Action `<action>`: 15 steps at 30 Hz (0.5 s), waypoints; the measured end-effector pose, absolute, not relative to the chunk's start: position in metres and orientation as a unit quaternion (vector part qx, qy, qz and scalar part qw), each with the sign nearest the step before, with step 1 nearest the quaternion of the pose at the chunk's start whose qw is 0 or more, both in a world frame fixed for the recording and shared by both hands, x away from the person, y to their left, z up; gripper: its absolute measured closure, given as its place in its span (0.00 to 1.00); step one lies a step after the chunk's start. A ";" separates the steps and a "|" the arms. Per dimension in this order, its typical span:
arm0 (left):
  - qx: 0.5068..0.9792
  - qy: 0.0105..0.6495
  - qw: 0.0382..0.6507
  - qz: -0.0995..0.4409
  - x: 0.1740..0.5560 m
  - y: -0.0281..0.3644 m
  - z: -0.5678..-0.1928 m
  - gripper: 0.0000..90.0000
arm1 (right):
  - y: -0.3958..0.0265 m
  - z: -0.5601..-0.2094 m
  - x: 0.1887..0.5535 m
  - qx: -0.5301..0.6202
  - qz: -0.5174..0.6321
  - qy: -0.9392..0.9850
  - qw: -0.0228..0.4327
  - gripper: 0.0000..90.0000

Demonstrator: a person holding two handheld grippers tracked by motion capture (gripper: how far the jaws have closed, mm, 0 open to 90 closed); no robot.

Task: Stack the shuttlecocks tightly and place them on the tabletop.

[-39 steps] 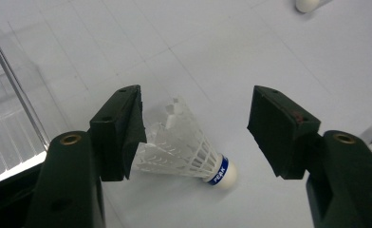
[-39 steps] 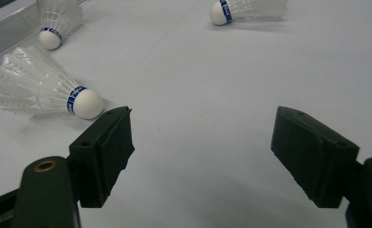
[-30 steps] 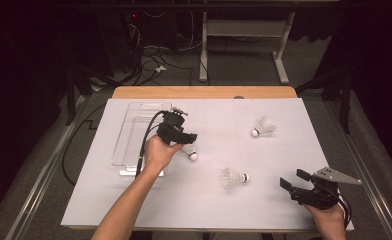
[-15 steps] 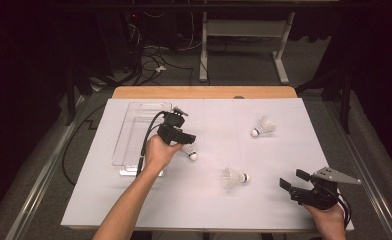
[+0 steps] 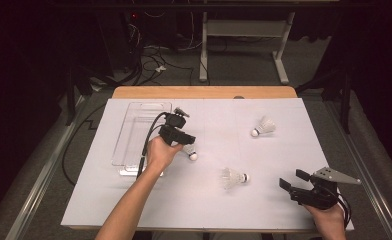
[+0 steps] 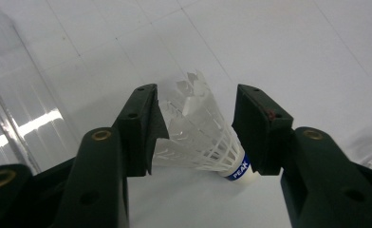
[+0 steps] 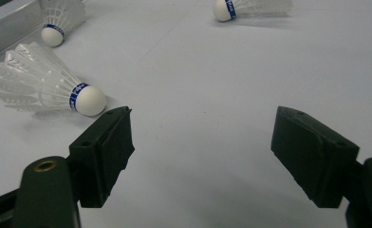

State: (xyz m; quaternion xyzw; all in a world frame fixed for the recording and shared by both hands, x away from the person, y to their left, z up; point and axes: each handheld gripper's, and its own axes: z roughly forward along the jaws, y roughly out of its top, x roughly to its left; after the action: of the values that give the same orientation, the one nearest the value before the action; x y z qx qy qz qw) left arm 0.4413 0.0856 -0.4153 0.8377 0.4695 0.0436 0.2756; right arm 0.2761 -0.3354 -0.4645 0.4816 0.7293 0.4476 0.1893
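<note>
- We work at a table (image 5: 264,210) covered in white, in a dark room with cables on the floor beyond its far edge.
- Our left gripper (image 5: 183,144) hangs over a shuttlecock (image 6: 200,135) just right of the clear tray (image 5: 134,135), left of centre.
- Its jaws have just been closing, with the shuttlecock between them. One pad touches the feathers; a slim gap remains at the other.
- Our right gripper (image 5: 296,181) rests at the near right corner, jaws wide and empty.
- A second shuttlecock (image 5: 234,178) lies near centre, a third shuttlecock (image 5: 263,127) far right.
</note>
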 end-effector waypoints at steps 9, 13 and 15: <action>0.840 0.465 0.278 0.031 0.442 0.087 -0.416 0.69 | -0.335 -0.465 0.276 0.481 0.447 0.730 0.190 0.24; 0.840 0.461 0.284 0.019 0.442 0.087 -0.416 0.76 | -0.335 -0.465 0.276 0.481 0.446 0.731 0.190 0.24; 0.842 0.458 0.286 0.017 0.441 0.087 -0.415 0.81 | -0.335 -0.465 0.276 0.480 0.446 0.731 0.190 0.24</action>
State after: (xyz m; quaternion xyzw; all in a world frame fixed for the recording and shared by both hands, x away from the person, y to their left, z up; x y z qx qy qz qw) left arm 0.4408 0.0874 -0.4149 0.8416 0.4576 0.0166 0.2865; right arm 0.2763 -0.3351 -0.4647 0.4803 0.7308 0.4463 0.1897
